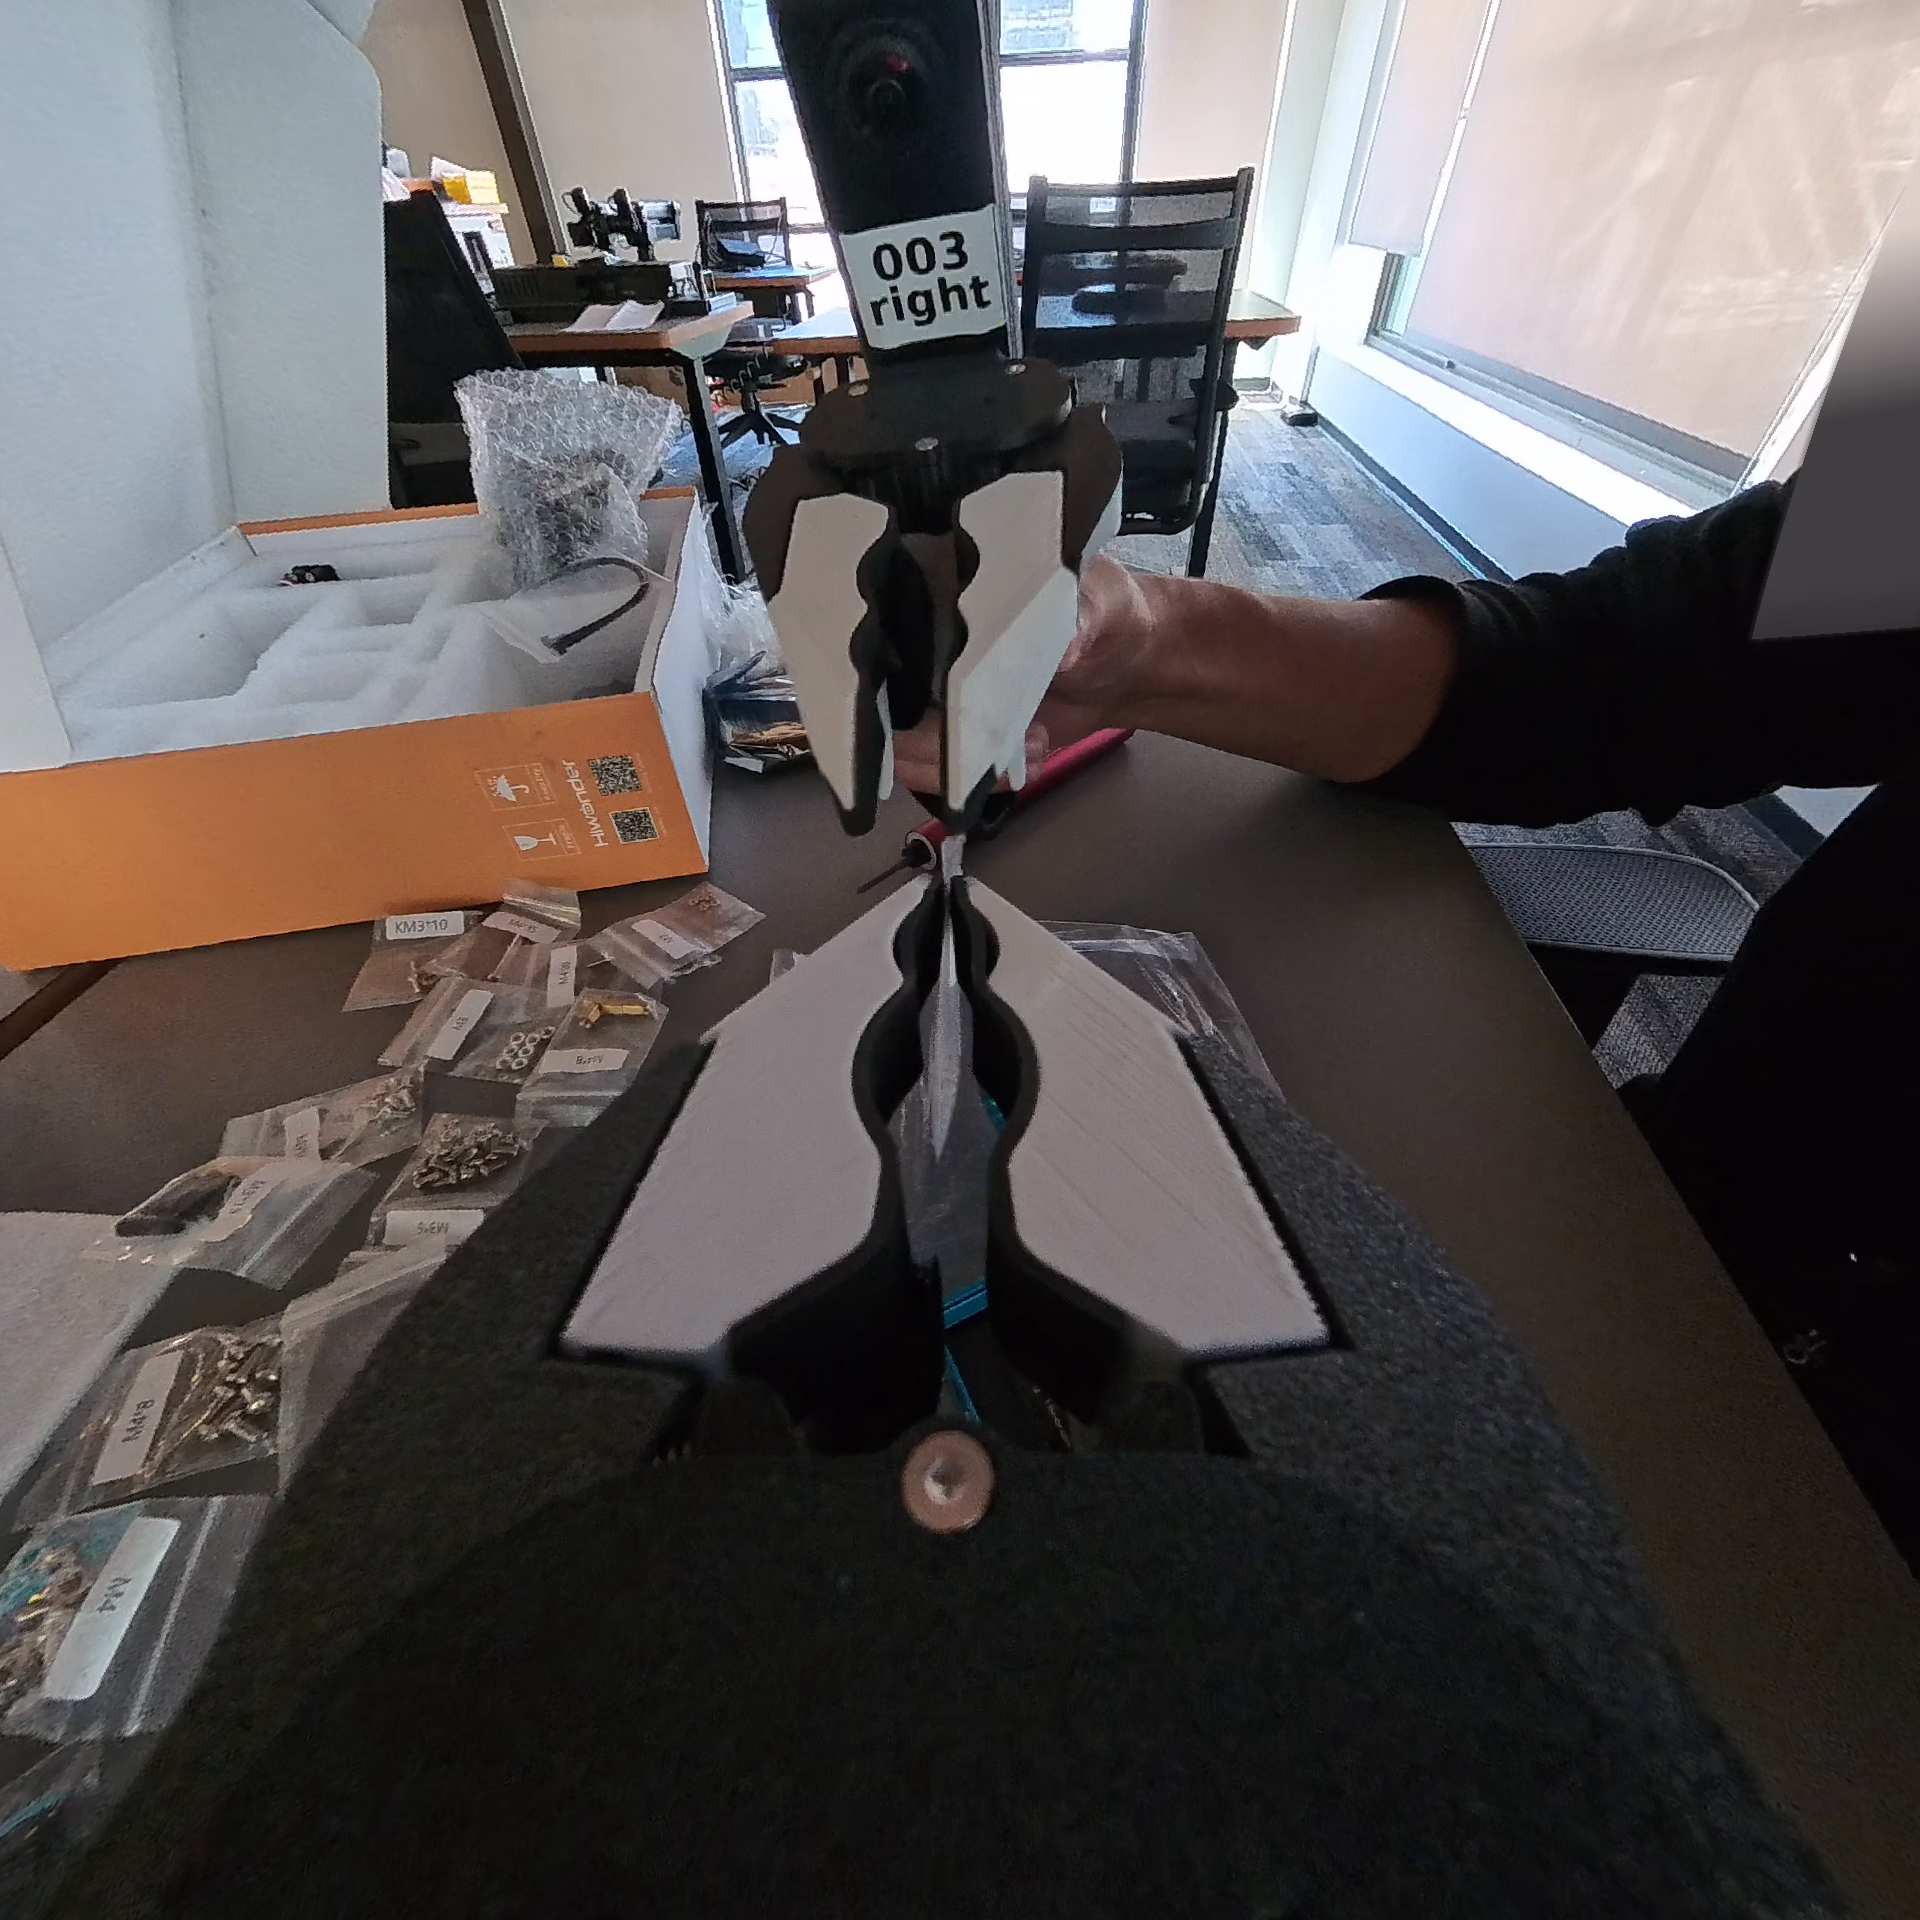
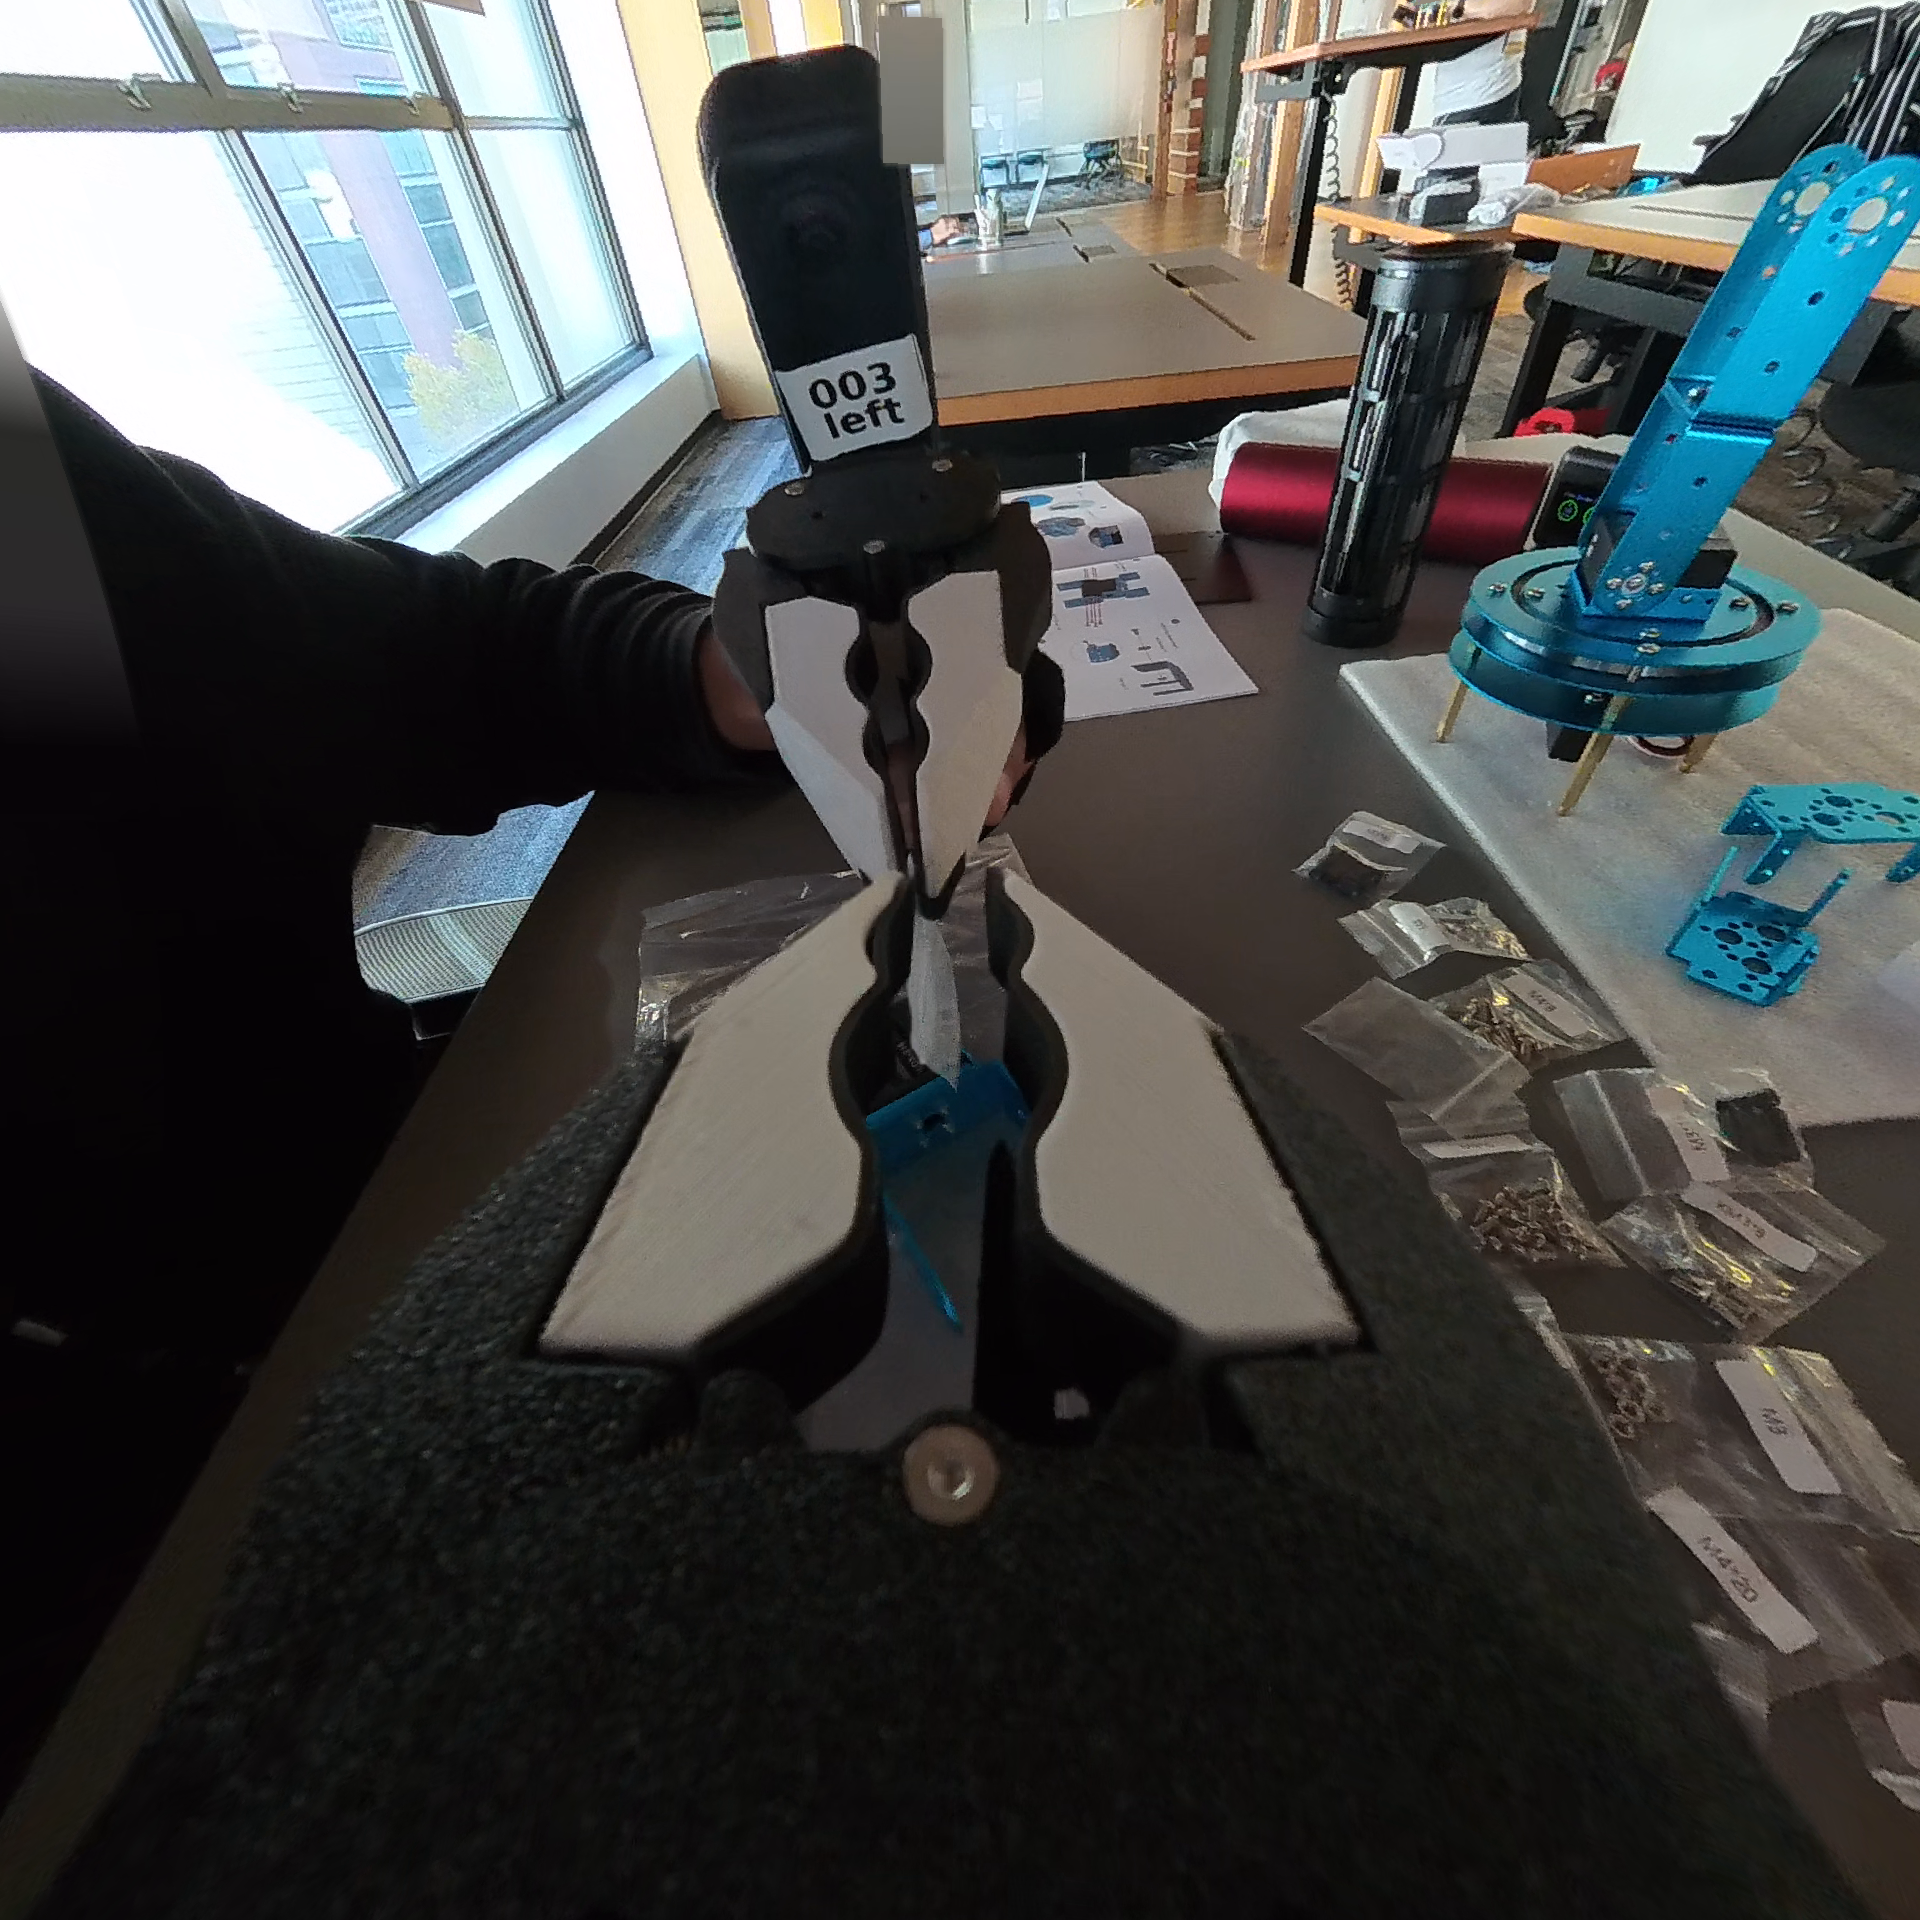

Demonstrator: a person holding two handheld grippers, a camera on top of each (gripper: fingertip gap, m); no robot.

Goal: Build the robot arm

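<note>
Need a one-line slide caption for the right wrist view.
Two claws, right claw and left claw, pinch one clear plastic bag holding a blue part above the dark table.

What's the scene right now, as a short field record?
left gripper: shut on clear bag
right gripper: shut on same bag, tips meeting the left's
bag contents: blue bracket
table: dark
left side: orange box, screw bags
right side: blue robot base, booklet, black cylinder
</note>
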